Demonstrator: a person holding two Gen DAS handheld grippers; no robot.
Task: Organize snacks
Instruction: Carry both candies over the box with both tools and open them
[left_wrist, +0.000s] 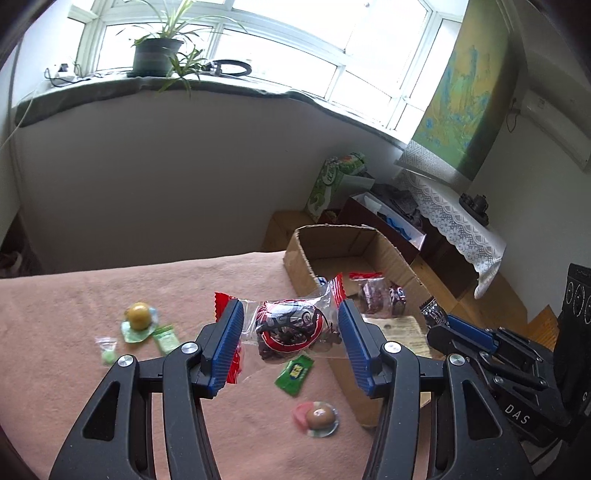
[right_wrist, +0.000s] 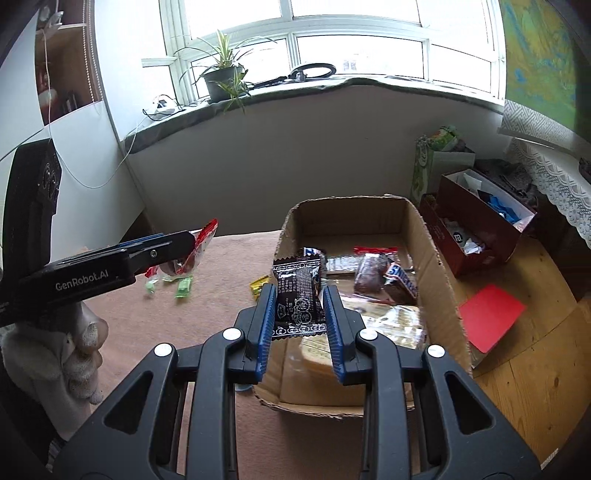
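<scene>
My left gripper (left_wrist: 291, 325) is shut on a clear red-edged snack packet (left_wrist: 288, 325) and holds it above the pink cloth, left of the cardboard box (left_wrist: 391, 254). My right gripper (right_wrist: 300, 314) is shut on a black snack packet (right_wrist: 298, 295) over the box's near left part (right_wrist: 428, 236). The box holds a Snickers bar (right_wrist: 402, 282), a dark red packet (right_wrist: 371, 271) and other wrapped snacks. The left gripper shows at the left of the right wrist view (right_wrist: 162, 251); the right one shows at the right of the left wrist view (left_wrist: 461, 332).
Loose snacks lie on the pink cloth (left_wrist: 74, 369): a yellow ball sweet (left_wrist: 138, 317), small green packets (left_wrist: 164, 338), a green sachet (left_wrist: 293, 373), a brown ball sweet (left_wrist: 319, 415). A red shoebox (right_wrist: 480, 221) and a red card (right_wrist: 491, 312) are right of the box.
</scene>
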